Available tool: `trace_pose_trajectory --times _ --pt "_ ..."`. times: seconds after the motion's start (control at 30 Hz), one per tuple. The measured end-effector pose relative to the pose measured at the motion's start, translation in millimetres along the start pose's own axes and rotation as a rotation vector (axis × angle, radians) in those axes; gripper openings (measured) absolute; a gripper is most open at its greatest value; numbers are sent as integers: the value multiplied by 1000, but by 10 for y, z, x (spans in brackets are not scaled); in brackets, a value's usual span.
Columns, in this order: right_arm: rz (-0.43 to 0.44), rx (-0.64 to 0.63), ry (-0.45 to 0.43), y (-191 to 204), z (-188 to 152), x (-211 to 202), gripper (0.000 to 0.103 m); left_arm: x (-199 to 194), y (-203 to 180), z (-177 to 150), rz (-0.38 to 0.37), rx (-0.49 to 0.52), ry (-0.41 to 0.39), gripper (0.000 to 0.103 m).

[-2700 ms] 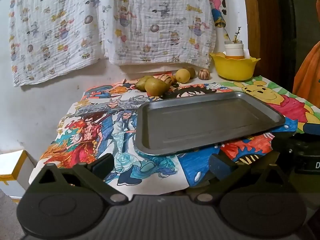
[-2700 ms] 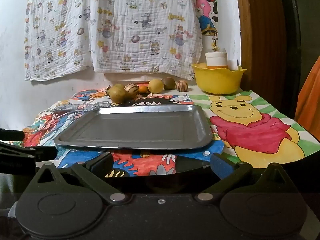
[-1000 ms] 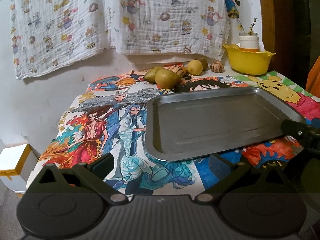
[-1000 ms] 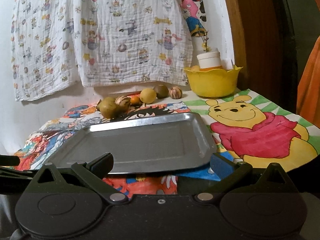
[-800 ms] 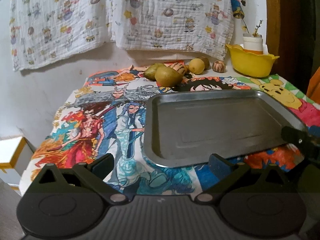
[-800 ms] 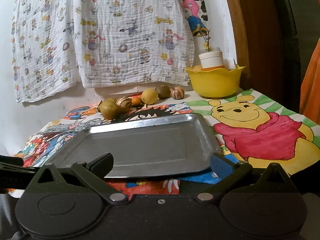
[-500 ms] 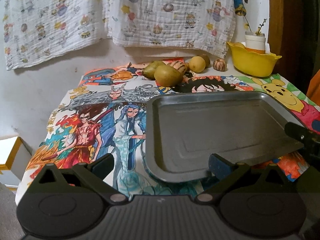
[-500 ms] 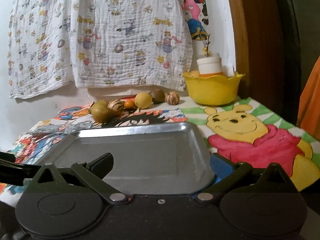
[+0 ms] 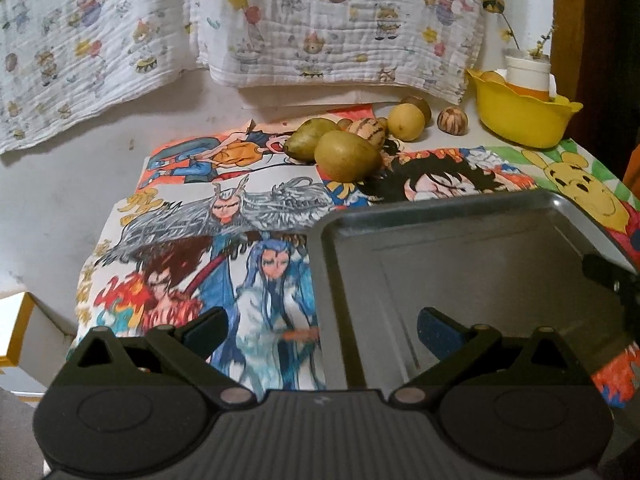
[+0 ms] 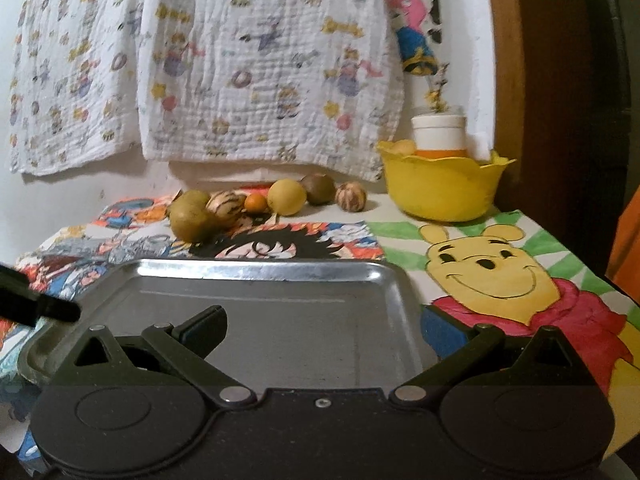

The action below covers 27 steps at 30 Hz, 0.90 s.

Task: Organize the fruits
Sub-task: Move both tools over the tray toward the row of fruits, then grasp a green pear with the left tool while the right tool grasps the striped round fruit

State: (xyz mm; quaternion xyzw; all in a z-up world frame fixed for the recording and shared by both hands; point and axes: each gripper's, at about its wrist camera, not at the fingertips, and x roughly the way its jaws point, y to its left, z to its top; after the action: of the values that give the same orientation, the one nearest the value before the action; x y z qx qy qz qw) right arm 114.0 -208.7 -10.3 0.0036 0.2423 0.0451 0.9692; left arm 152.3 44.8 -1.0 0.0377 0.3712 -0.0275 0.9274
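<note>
step: reaching for fruit, none picked up | left gripper (image 9: 322, 326) fingers wide apart, empty | right gripper (image 10: 323, 324) same | fruits (image 10: 240, 206) behind metal tray (image 10: 256, 300), beside yellow bowl (image 10: 440, 188) | next, I think: go past tray, grab nearest pear (image 9: 347, 156)

I see a table (image 9: 120, 168) covered by cartoon drawings (image 9: 248, 240). On the drawings rest a metal tray (image 9: 460, 264) and two green pears (image 9: 344, 156). Round fruits (image 10: 286, 197) and a yellow bowl (image 10: 440, 186) stand near the wall.
</note>
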Motion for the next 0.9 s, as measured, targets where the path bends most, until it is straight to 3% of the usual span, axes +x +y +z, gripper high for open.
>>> trace_pose_trajectory --times 0.33,0.53,0.73,0.9 --pt "27 -53 80 -85 241 212 103 303 223 320 -26 30 -13 103" --pt "67 -96 107 -134 590 301 103 433 384 541 -44 80 -25 102" --pt "89 -180 131 -72 897 560 103 596 546 677 -93 74 -29 102" --pt "119 -121 190 -87 1118 893 102 770 500 744 -166 75 -41 102"
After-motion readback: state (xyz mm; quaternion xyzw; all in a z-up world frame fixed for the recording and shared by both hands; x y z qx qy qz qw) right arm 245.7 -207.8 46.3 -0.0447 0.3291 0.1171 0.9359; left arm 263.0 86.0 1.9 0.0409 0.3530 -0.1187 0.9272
